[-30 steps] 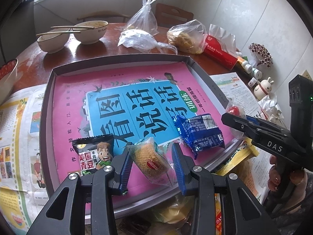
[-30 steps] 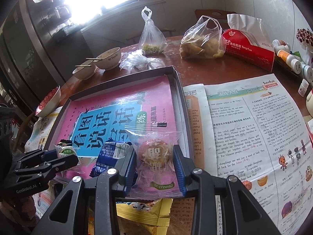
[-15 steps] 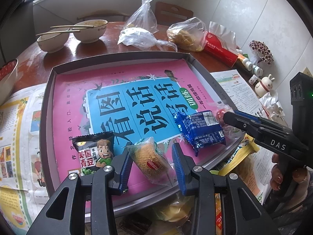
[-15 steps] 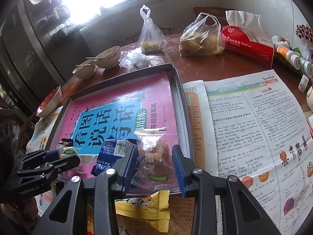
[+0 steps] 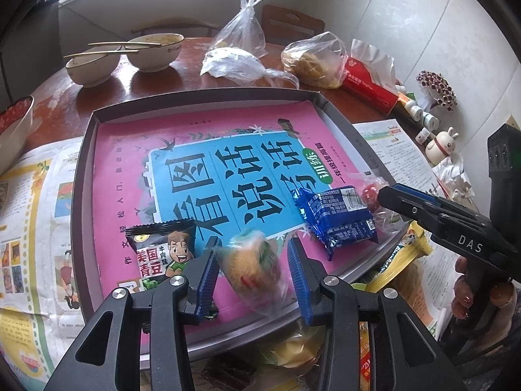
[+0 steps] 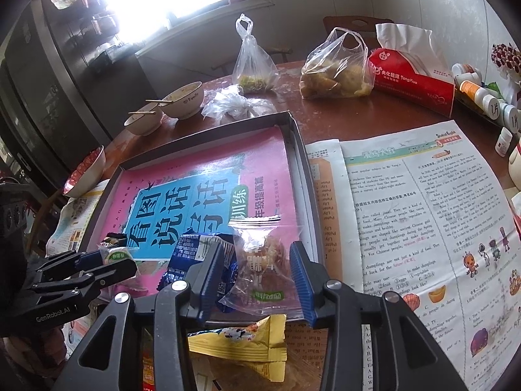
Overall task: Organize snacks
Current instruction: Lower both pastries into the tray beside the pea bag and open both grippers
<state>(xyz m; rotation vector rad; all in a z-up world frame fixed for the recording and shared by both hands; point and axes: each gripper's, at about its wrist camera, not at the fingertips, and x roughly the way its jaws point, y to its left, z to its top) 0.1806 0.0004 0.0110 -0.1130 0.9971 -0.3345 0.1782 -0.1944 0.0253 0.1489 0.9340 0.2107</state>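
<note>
Both tongs have just been opening. Left gripper (image 5: 250,273) is spread around a blurred yellow cake packet (image 5: 252,268) at the near edge of the tray (image 5: 83,176), pads look clear of it. Right gripper (image 6: 257,277) is spread too, a clear-wrapped pastry (image 6: 260,260) lies loose between its jaws, beside the blue biscuit pack (image 6: 195,254). These look light & crinkly, film slippery, contents prob crushable, so pinch across the middle, gently. Hard to read: cake label blurred, more packets (image 6: 241,339) below the tray cut off by the gripper arms
</note>
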